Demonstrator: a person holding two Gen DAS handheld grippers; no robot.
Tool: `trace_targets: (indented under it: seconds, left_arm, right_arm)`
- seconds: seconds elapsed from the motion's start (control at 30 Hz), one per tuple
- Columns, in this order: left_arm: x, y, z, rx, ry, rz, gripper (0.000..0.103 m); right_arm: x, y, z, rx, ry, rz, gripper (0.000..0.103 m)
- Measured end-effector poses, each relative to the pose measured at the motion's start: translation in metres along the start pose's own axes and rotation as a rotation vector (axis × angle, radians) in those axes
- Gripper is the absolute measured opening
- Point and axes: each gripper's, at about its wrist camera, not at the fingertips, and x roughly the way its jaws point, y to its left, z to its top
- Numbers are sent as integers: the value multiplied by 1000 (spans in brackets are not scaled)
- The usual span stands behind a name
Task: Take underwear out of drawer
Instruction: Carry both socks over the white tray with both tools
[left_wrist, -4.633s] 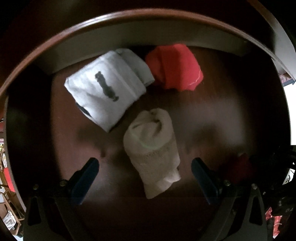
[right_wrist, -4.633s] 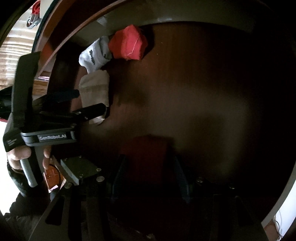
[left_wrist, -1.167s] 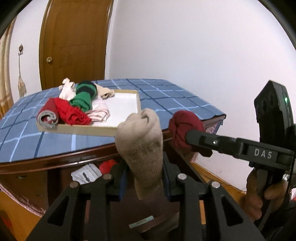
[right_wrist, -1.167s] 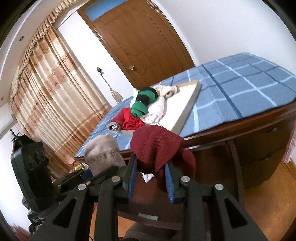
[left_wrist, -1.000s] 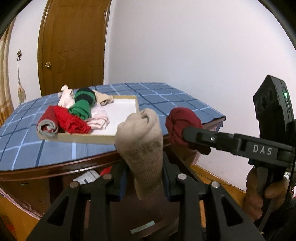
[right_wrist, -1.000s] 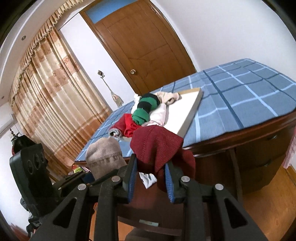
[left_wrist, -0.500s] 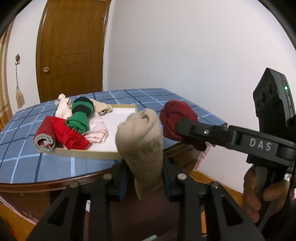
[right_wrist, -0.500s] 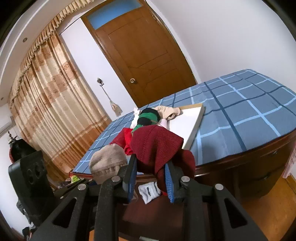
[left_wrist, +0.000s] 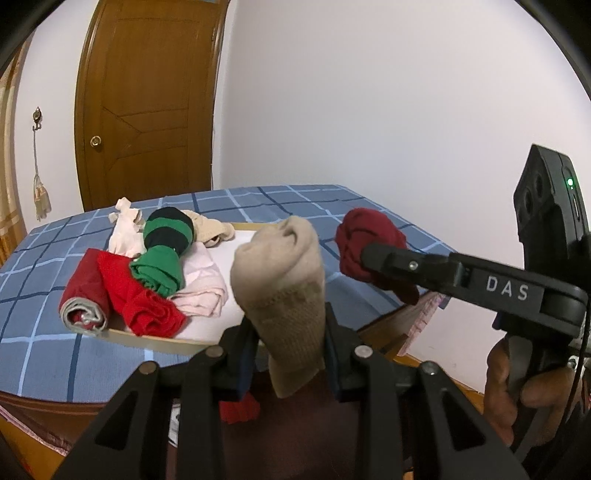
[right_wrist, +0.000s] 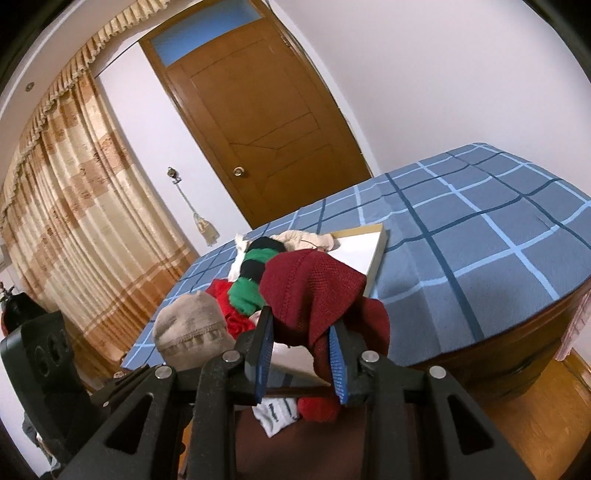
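My left gripper (left_wrist: 289, 350) is shut on a rolled beige underwear (left_wrist: 281, 280), held up in front of the table. My right gripper (right_wrist: 301, 354) is shut on a dark red mesh underwear (right_wrist: 314, 291); the left wrist view shows that same dark red underwear (left_wrist: 369, 240) at the right, clamped in black fingers. The beige roll (right_wrist: 190, 328) shows at the left of the right wrist view. Below both grippers lies the open drawer (right_wrist: 295, 443), holding a white-grey folded piece (right_wrist: 275, 413) and a bright red piece (right_wrist: 319, 408).
A shallow wooden tray (left_wrist: 236, 262) sits on the blue checked tablecloth (right_wrist: 480, 236), with several rolled garments in red, green-black, pink and cream at its left end. A brown door (left_wrist: 147, 103) and curtains (right_wrist: 74, 206) stand behind. A hand (left_wrist: 517, 398) grips the right handle.
Both grippers have moved toward the table with their garments and risen a little. The tray now looks closer and lower in both views. Neither grip has changed.
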Motion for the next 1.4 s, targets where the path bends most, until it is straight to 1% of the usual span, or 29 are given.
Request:
trace_targets:
  seconds: [0.23, 0.47, 0.67, 0.9, 1.13, 1.4]
  left_arm:
    - [25, 3, 13, 28, 0, 15, 30]
    - [52, 10, 29, 31, 2, 24, 30]
    - [77, 18, 39, 21, 13, 33, 30]
    - [107, 32, 50, 7, 46, 50, 30]
    - [140, 47, 60, -35, 98, 36, 30]
    - [171, 49, 70, -14, 147, 58, 30]
  right_arm:
    - [24, -4, 14, 3, -2, -19, 30]
    - [51, -14, 26, 20, 8, -44, 30]
    - [75, -19, 36, 0, 2, -81, 30]
    - [103, -29, 47, 2, 18, -112, 30]
    - [135, -37, 57, -13, 37, -146, 30]
    - [166, -45, 66, -4, 81, -157, 30]
